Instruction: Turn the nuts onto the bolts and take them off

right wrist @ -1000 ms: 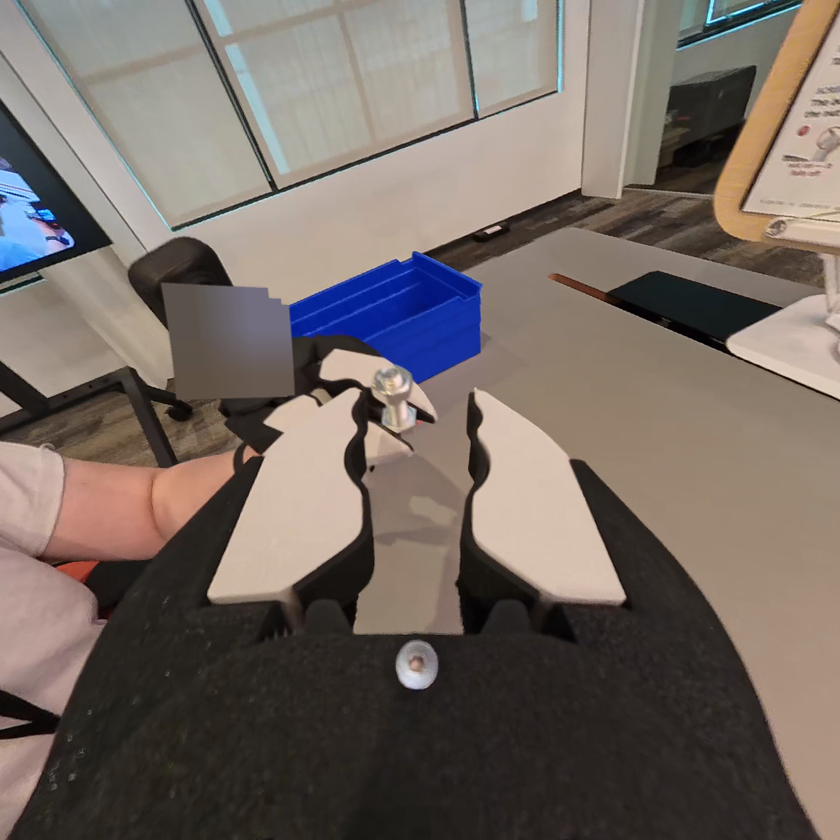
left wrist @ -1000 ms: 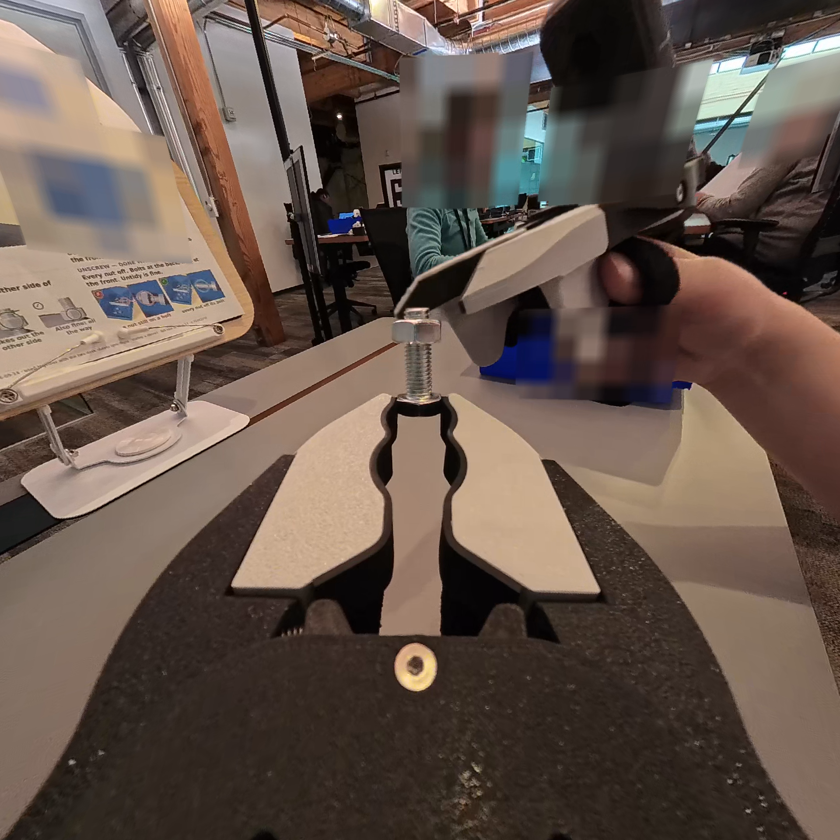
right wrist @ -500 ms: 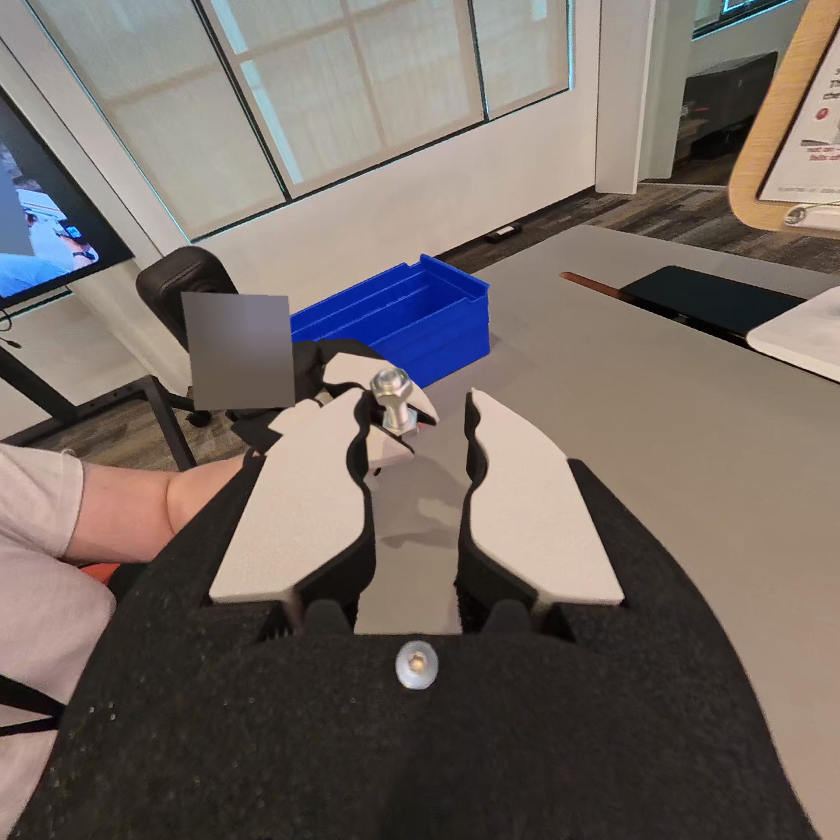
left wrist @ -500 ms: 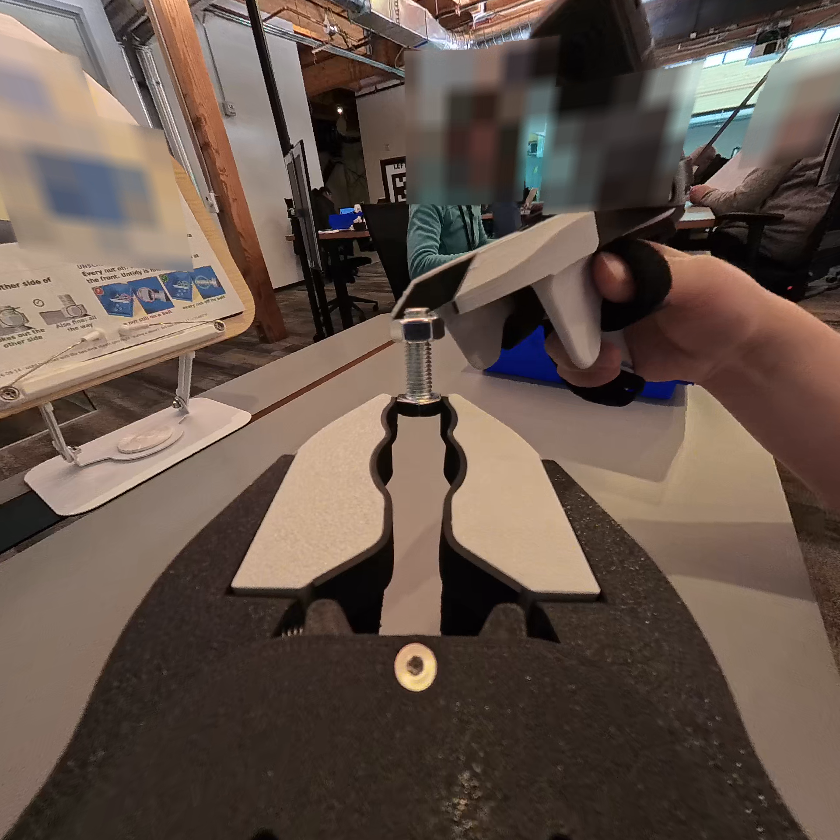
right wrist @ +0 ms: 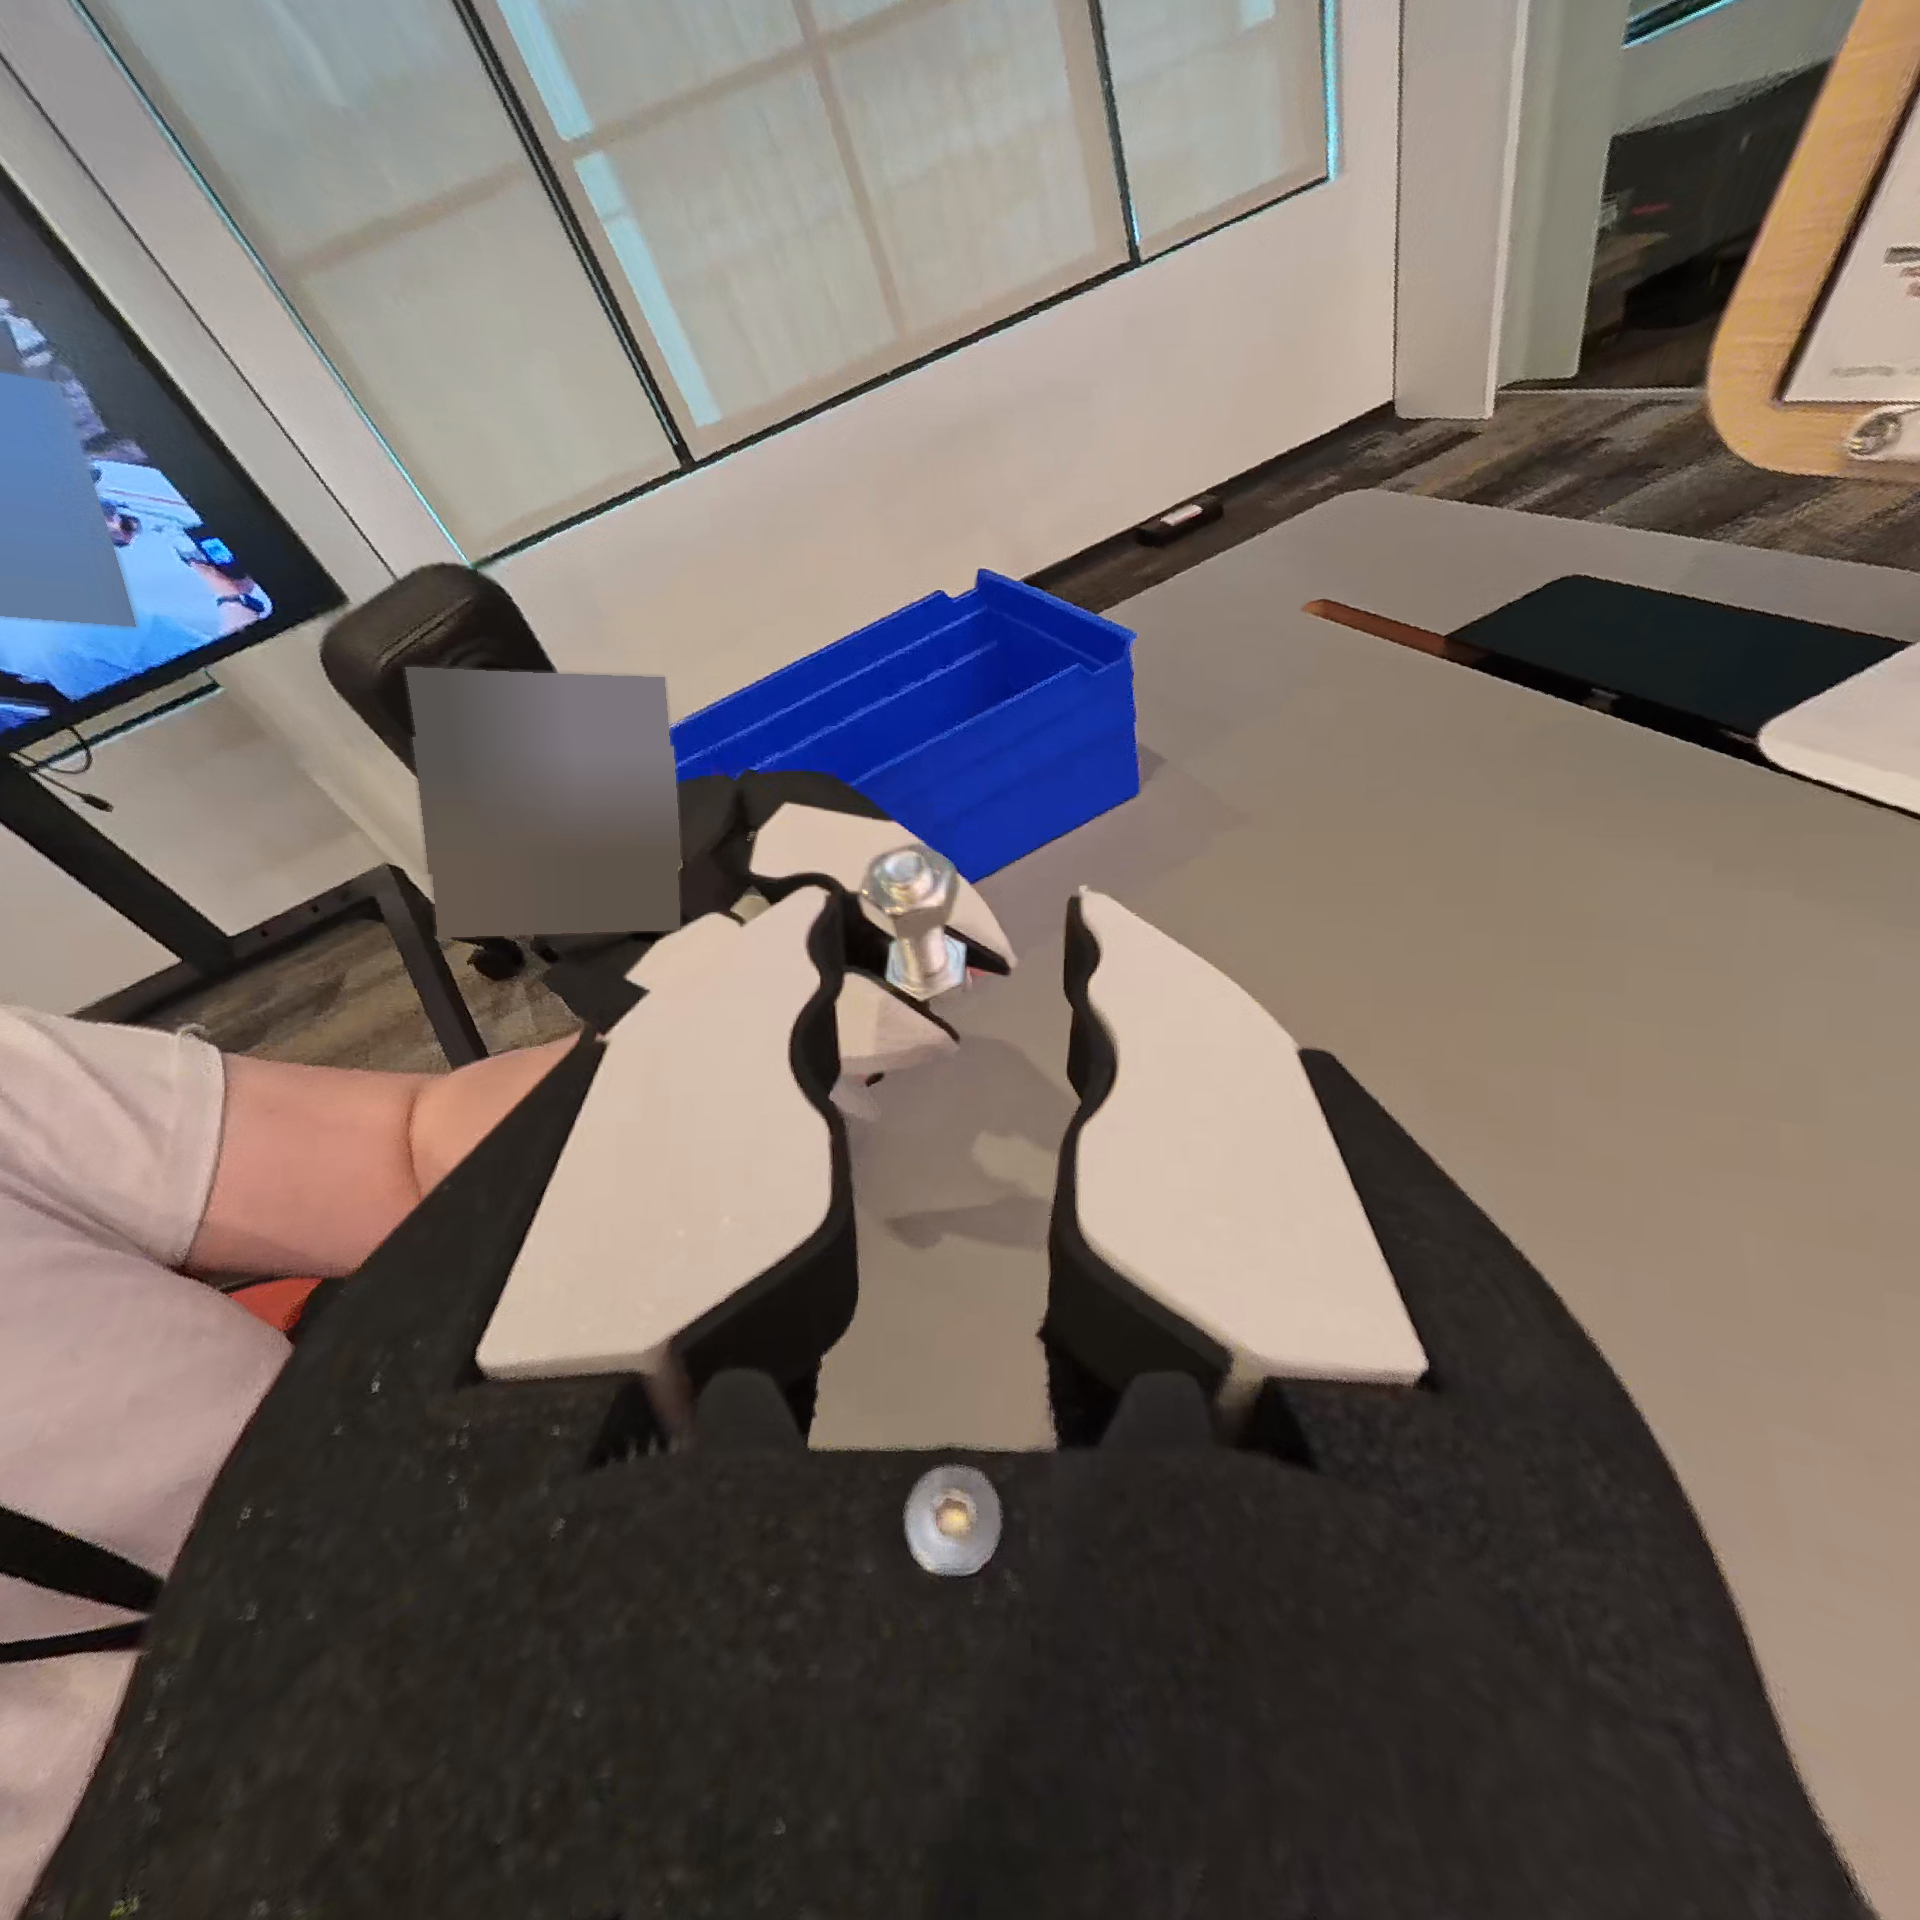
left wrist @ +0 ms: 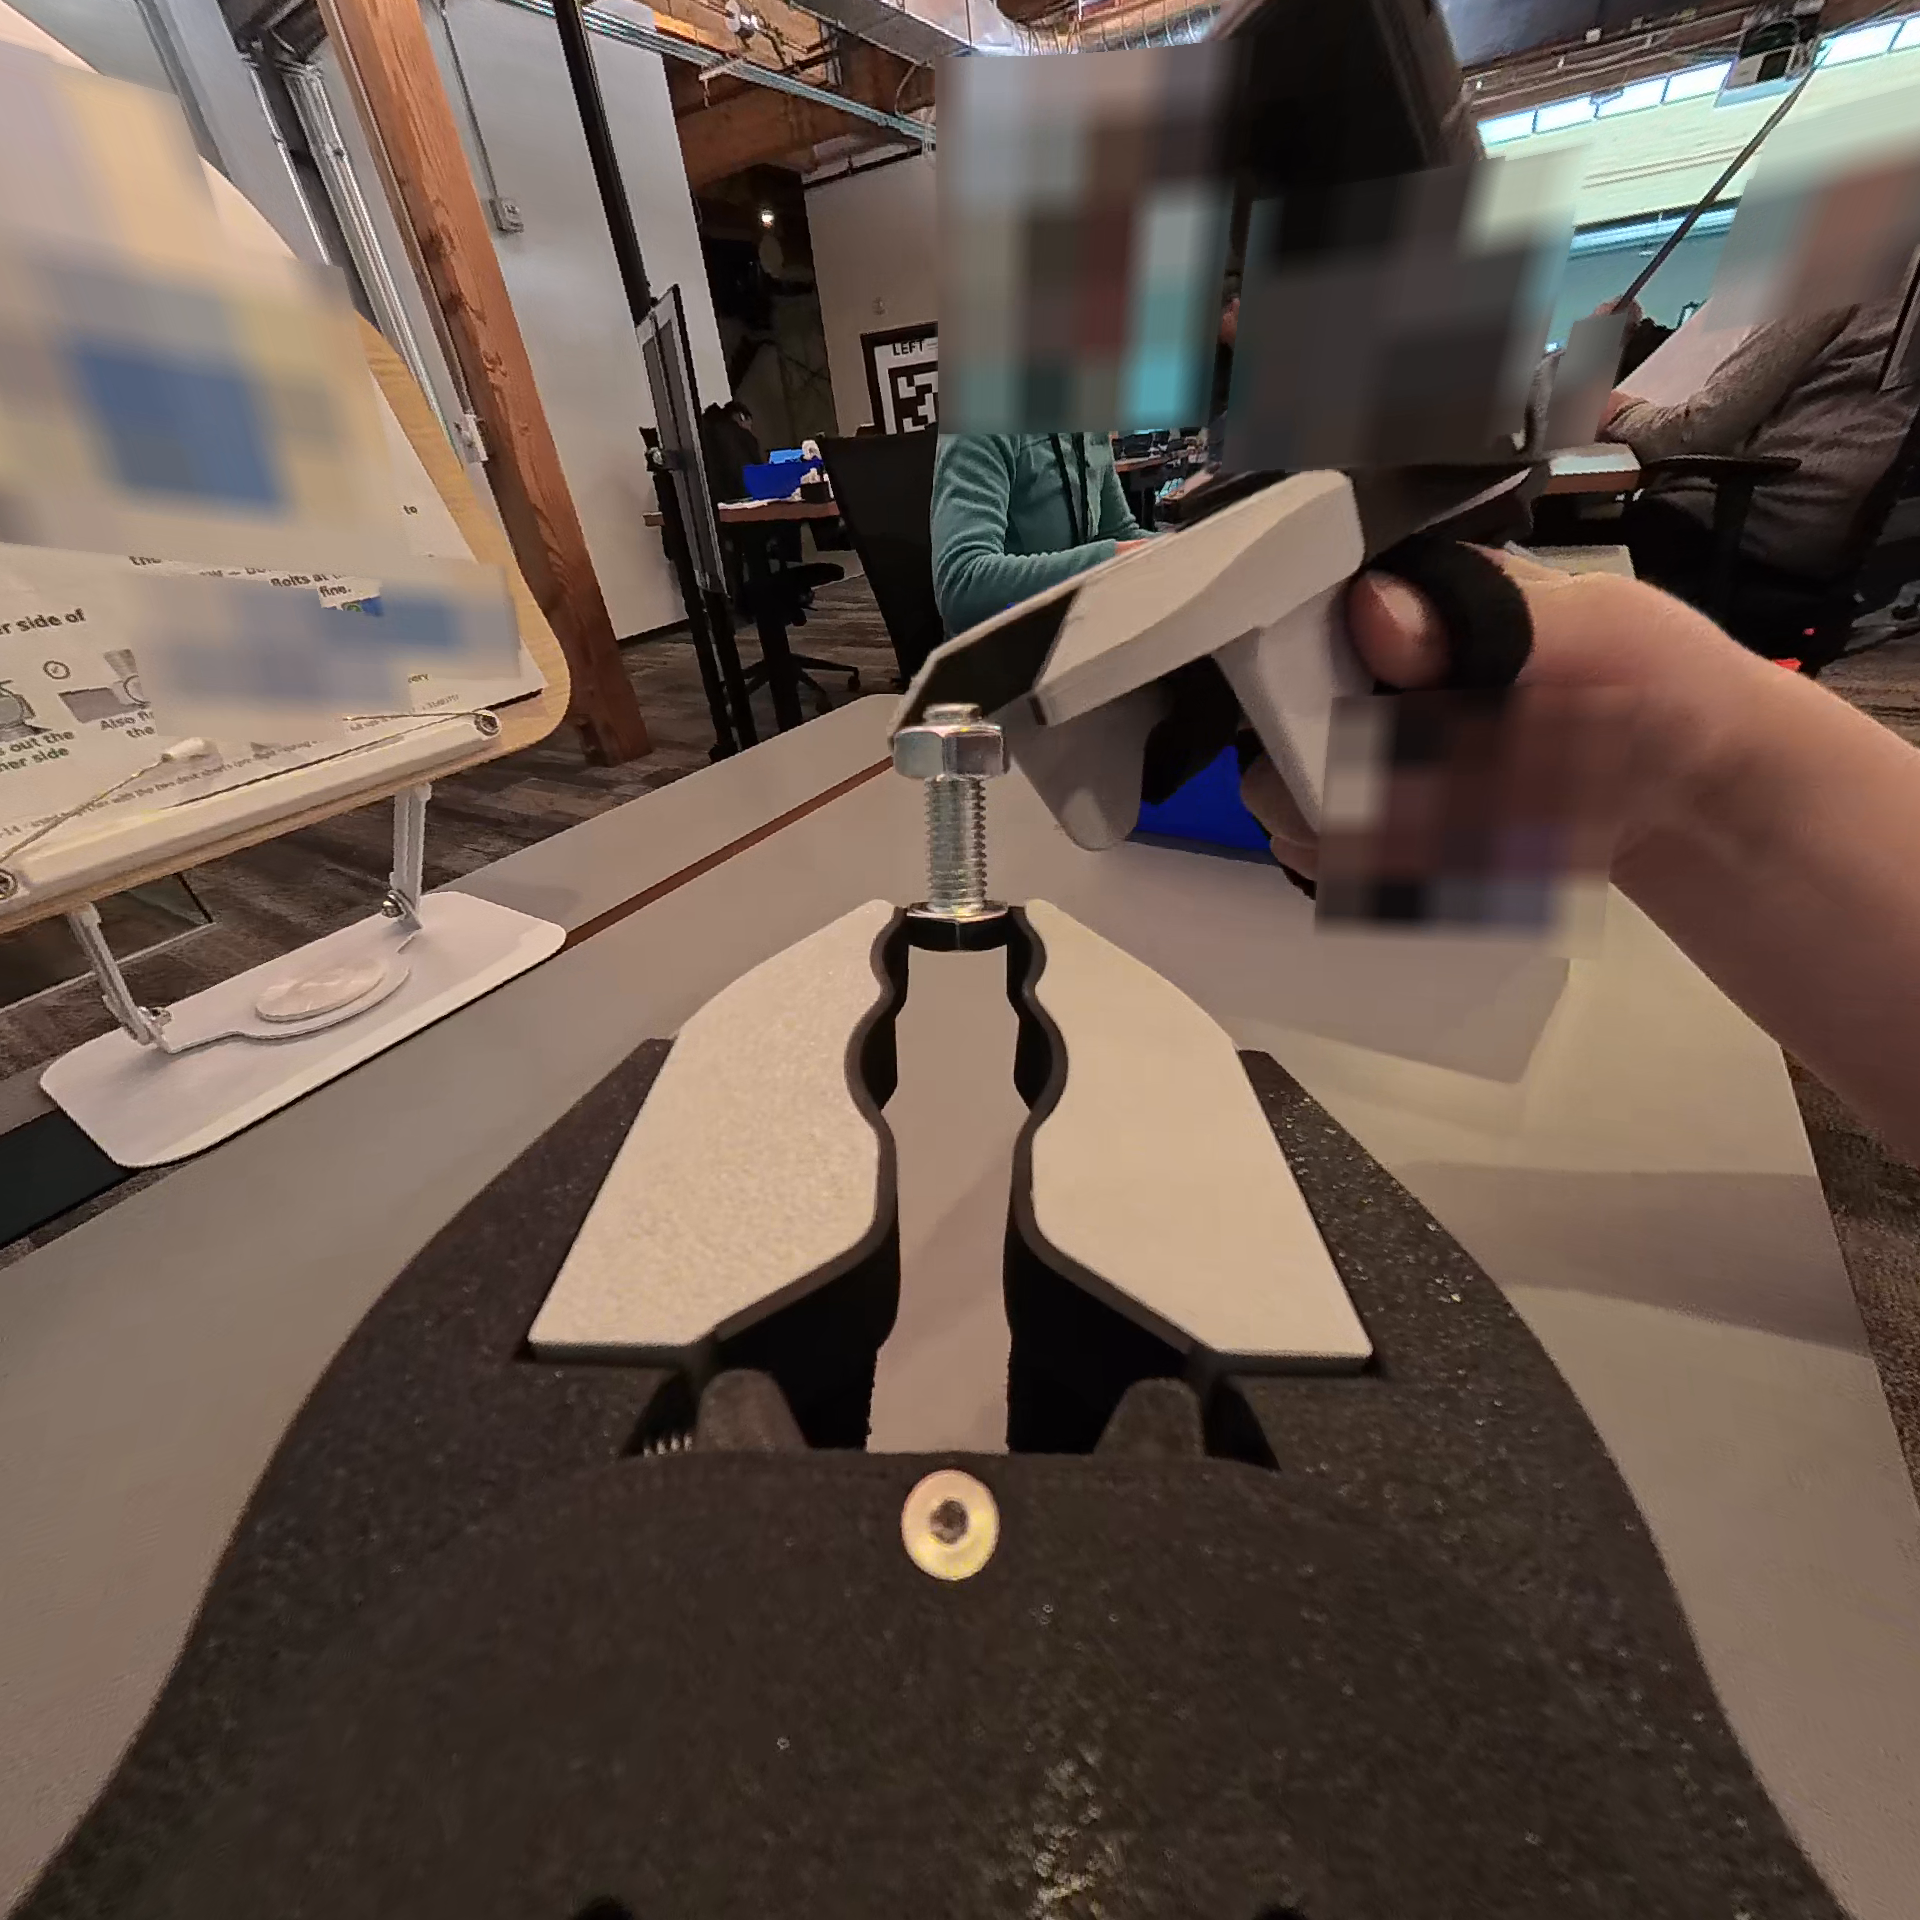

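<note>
Bolt (left wrist: 956,842) stands upright, head pinched in the left gripper (left wrist: 954,930) tips above the table (left wrist: 1558,1195). Nut (left wrist: 951,750) sits at its top: small, hard, slick steel, best grabbed across flats. Right gripper (right wrist: 951,935) gapes, straddling it loosely.

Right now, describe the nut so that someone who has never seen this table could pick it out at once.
Start at the grey table with the blue bin on it. Above the table, the left hand-held gripper grips the head of an upright silver bolt. The nut is the small silver hexagon at the very top of the bolt's thread, just under the tip of the right hand-held gripper.
</note>
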The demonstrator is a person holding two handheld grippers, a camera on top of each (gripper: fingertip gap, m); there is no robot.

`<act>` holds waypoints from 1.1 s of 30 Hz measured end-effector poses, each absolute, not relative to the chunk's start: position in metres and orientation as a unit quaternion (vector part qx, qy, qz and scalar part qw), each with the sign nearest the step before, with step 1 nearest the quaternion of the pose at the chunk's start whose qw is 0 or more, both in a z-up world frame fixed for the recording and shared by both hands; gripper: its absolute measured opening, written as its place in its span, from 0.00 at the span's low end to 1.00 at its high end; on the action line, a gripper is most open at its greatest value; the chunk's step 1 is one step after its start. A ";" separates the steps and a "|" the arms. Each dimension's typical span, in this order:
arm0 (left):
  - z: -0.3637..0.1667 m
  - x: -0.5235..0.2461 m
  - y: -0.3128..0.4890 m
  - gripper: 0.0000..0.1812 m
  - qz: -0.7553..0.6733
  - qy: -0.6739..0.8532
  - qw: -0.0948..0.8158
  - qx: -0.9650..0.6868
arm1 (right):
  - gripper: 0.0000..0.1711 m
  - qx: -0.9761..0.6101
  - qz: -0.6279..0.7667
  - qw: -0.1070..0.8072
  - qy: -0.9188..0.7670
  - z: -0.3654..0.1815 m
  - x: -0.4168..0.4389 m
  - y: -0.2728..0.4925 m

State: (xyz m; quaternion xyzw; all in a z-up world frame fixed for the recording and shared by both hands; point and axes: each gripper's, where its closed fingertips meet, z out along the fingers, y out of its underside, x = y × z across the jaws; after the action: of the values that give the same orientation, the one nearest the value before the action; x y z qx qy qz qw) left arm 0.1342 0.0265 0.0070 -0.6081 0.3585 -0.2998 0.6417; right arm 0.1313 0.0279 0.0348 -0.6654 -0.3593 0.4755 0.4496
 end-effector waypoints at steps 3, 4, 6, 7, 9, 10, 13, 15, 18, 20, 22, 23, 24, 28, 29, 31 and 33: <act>0.006 0.135 0.026 0.10 -0.299 0.361 0.641 -0.608 | 0.24 -0.674 0.450 0.448 -0.377 0.029 0.122 0.029; 0.006 0.135 0.026 0.10 -0.299 0.361 0.641 -0.608 | 0.23 -0.680 0.443 0.447 -0.378 0.026 0.122 0.032; 0.005 0.135 0.027 0.10 -0.296 0.361 0.640 -0.610 | 0.24 -0.681 0.448 0.445 -0.370 0.024 0.127 0.034; 0.005 0.135 0.027 0.10 -0.298 0.360 0.640 -0.610 | 0.24 -0.681 0.454 0.444 -0.364 0.024 0.131 0.034; 0.005 0.135 0.027 0.10 -0.295 0.361 0.640 -0.611 | 0.24 -0.680 0.466 0.443 -0.352 0.023 0.137 0.035; 0.005 0.135 0.027 0.10 -0.296 0.361 0.640 -0.610 | 0.22 -0.678 0.473 0.442 -0.348 0.024 0.139 0.035; 0.007 0.135 0.026 0.10 -0.300 0.359 0.642 -0.608 | 0.21 -0.662 0.497 0.438 -0.350 0.030 0.136 0.029; 0.008 0.134 0.026 0.10 -0.298 0.359 0.645 -0.605 | 0.23 -0.654 0.510 0.437 -0.350 0.036 0.131 0.026; 0.009 0.134 0.026 0.10 -0.293 0.361 0.649 -0.602 | 0.22 -0.658 0.515 0.418 -0.357 0.036 0.122 0.023; 0.007 0.134 0.027 0.10 -0.279 0.366 0.652 -0.602 | 0.16 -0.663 0.502 0.415 -0.368 0.034 0.120 0.022; 0.008 0.136 0.024 0.10 -0.282 0.369 0.651 -0.600 | 0.10 -0.665 0.475 0.429 -0.384 0.032 0.122 0.023; 0.006 0.137 0.024 0.10 -0.284 0.375 0.647 -0.601 | 0.10 -0.663 0.466 0.431 -0.397 0.031 0.123 0.022; 0.004 0.139 0.022 0.10 -0.289 0.383 0.639 -0.601 | 0.10 -0.659 0.456 0.430 -0.415 0.030 0.125 0.020; 0.001 0.152 -0.004 0.10 -0.401 0.427 0.559 -0.587 | 0.10 -0.576 0.427 0.426 -0.552 0.028 0.134 -0.003; 0.000 0.155 -0.012 0.10 -0.432 0.436 0.534 -0.581 | 0.10 -0.547 0.420 0.425 -0.586 0.027 0.137 -0.010; 0.000 0.159 -0.022 0.10 -0.465 0.448 0.507 -0.571 | 0.10 -0.522 0.423 0.412 -0.615 0.025 0.142 -0.018; -0.002 0.159 -0.016 0.10 -0.442 0.446 0.521 -0.578 | 0.10 -0.548 0.412 0.404 -0.605 0.023 0.144 -0.012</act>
State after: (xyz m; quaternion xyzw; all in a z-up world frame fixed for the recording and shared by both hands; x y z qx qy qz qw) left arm 0.1589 -0.0163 -0.0023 -0.5783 0.4459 -0.4419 0.5211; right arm 0.1439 -0.0122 0.0225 -0.5483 -0.6054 0.4120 0.4039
